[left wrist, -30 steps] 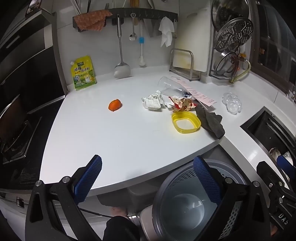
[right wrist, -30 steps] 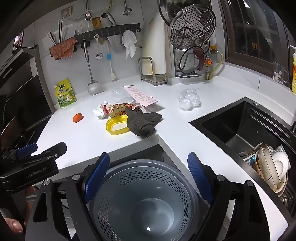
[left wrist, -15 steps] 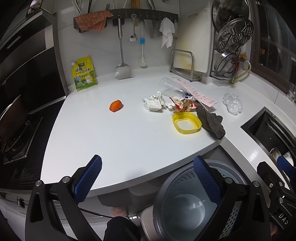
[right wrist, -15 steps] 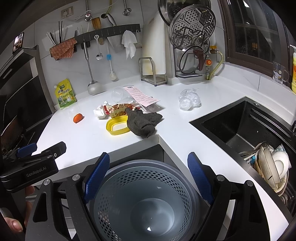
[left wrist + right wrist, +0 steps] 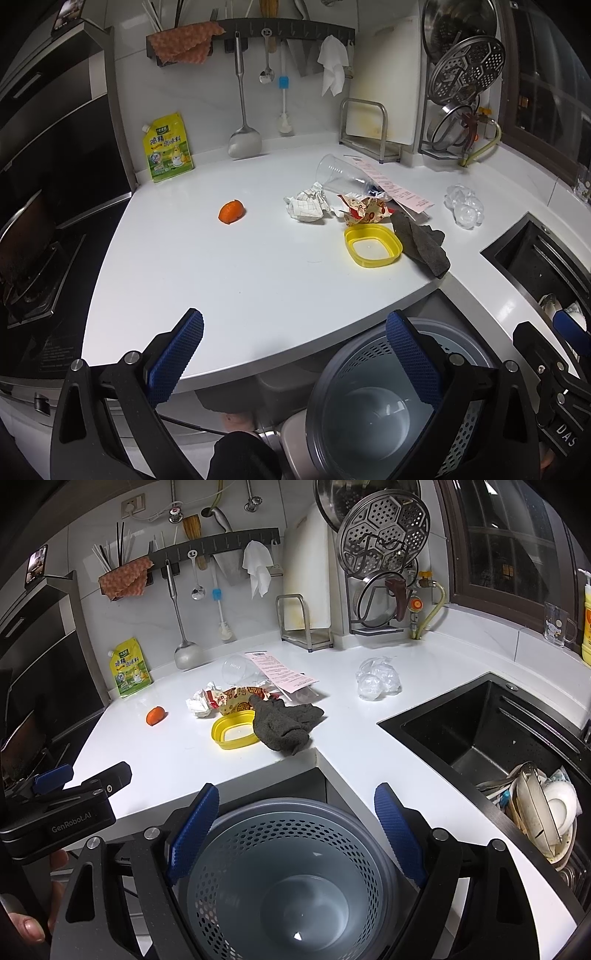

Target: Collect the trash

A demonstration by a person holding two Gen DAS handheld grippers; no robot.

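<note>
A: While both tools hang over the grey bin (image 5: pixel 284 878), where's the rubbish?

B: On the white counter (image 5: pixel 221 266): orange peel (image 5: pixel 231 211), crumpled paper (image 5: pixel 307 205), printed wrapper (image 5: pixel 364 214), tipped clear cup (image 5: pixel 338 179), all untouched.

A: And the grippers?

B: The left gripper (image 5: pixel 295 356) is spread wide, holding nothing. The right gripper (image 5: pixel 295 834) also gapes empty, above the bin.
</note>
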